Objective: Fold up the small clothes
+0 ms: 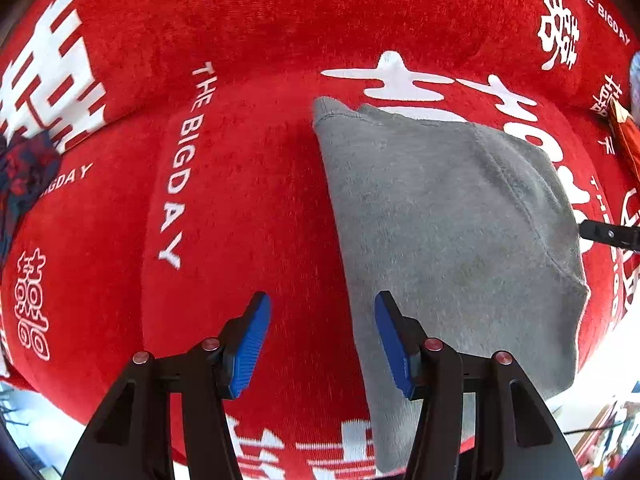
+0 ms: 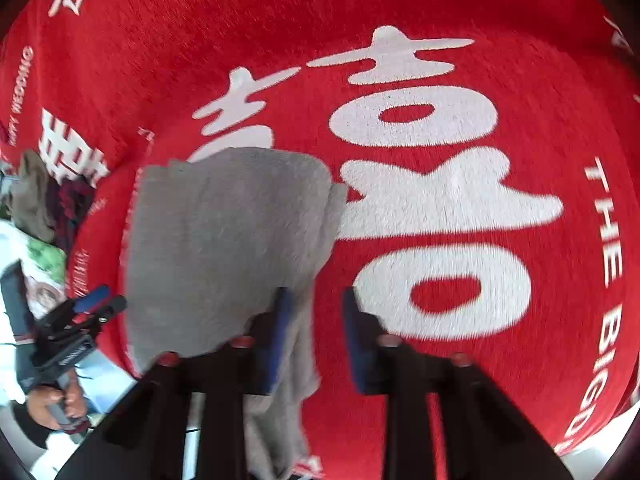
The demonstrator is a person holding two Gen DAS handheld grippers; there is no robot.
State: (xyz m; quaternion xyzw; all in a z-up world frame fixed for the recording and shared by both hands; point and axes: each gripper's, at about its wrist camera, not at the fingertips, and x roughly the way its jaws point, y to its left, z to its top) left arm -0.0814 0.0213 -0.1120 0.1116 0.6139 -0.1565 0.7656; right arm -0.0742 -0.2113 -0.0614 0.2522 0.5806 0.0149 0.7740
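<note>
Open red blanket left of grey garment; heaped clothes crowding far-left edge

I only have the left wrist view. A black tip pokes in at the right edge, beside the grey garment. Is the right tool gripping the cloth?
Observer: No. The right wrist view, though blurred, shows a gap between the pads of the right tool. The edge of the grey garment runs under that gap, unpinched.
Operator: Is anything else waiting to be folded?
Observer: Yes. An olive-brown garment lies heaped at that picture's left edge, by the dark patterned one you can see.
Operator: How does my tool look from there?
Observer: The left tool shows beside the grey garment's edge. A hand grips its handle, out beyond the red cloth.
</note>
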